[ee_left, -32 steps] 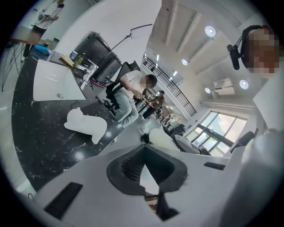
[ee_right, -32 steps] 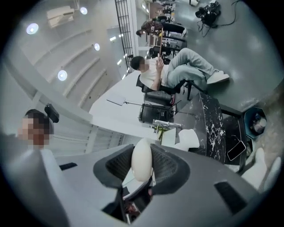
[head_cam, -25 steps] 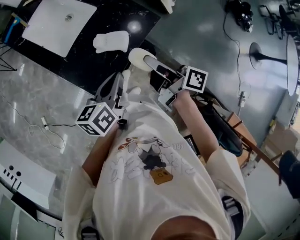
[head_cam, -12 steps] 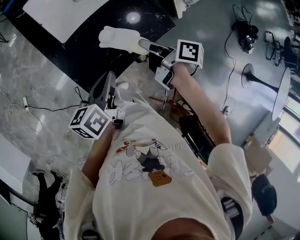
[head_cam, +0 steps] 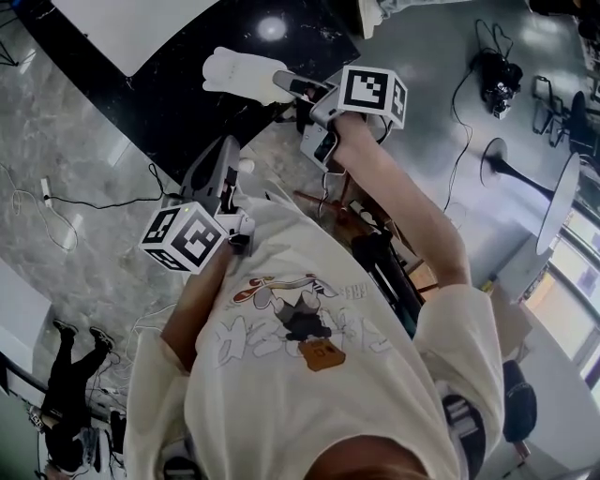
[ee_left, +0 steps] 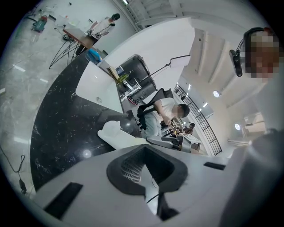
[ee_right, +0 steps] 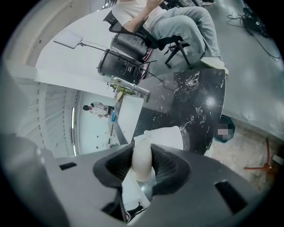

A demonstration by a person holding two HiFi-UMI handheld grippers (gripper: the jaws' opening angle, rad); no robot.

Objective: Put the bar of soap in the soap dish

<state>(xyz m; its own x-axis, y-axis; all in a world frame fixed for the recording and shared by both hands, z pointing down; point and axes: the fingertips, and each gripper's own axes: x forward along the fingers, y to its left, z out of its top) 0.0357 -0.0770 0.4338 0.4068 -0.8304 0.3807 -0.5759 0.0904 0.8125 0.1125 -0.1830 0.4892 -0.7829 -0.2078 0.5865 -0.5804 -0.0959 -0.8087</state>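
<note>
The cream bar of soap (ee_right: pixel 142 160) stands on edge between the ribbed pads of my right gripper (ee_right: pixel 143 155), which is shut on it. In the head view my right gripper (head_cam: pixel 284 84) reaches over the black table (head_cam: pixel 187 103), its tips at the near end of the white soap dish (head_cam: pixel 234 75). The same dish (ee_right: pixel 167 137) lies just beyond the soap in the right gripper view. My left gripper (head_cam: pixel 234 157) hangs lower left, short of the table edge, open and empty. In the left gripper view the left gripper (ee_left: pixel 146 153) faces the dish (ee_left: pixel 116 134).
A white board (head_cam: pixel 131 23) lies on the far part of the black table. Cables (head_cam: pixel 56 211) trail over the grey marble floor. A person sits in a chair (ee_right: pixel 177 26) beyond the table. A round stand base (head_cam: pixel 506 164) is off to the right.
My right gripper has carried the soap up the picture, from beside my body to the near end of the dish. My left gripper has shifted a little and rolled.
</note>
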